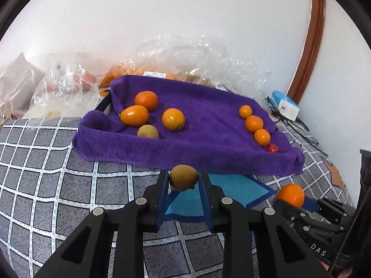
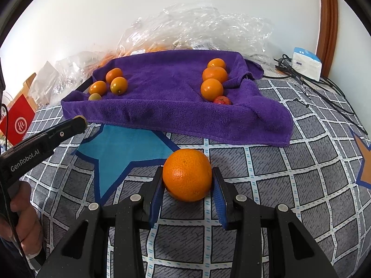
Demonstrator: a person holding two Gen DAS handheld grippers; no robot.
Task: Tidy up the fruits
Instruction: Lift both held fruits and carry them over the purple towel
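My left gripper (image 1: pixel 183 178) is shut on a small brown-green fruit (image 1: pixel 183 177), held just short of the near edge of a purple towel (image 1: pixel 204 125) draped over a tray. My right gripper (image 2: pixel 187 178) is shut on a large orange (image 2: pixel 187 175), above the checked cloth; it also shows in the left wrist view (image 1: pixel 291 194). On the towel's left lie three orange fruits (image 1: pixel 173 119) and a brown-green one (image 1: pixel 148 131). On its right lies a row of three oranges (image 1: pixel 254 123) and a small red fruit (image 1: pixel 272 148).
A grey checked cloth (image 2: pixel 289 185) with a blue star (image 2: pixel 125 148) covers the surface. Crumpled clear plastic bags (image 2: pixel 197 27) lie behind the towel. A white and blue box (image 2: pixel 306 63) and black cables (image 2: pixel 324 92) sit at the right. A red box (image 2: pixel 17 121) is at the left.
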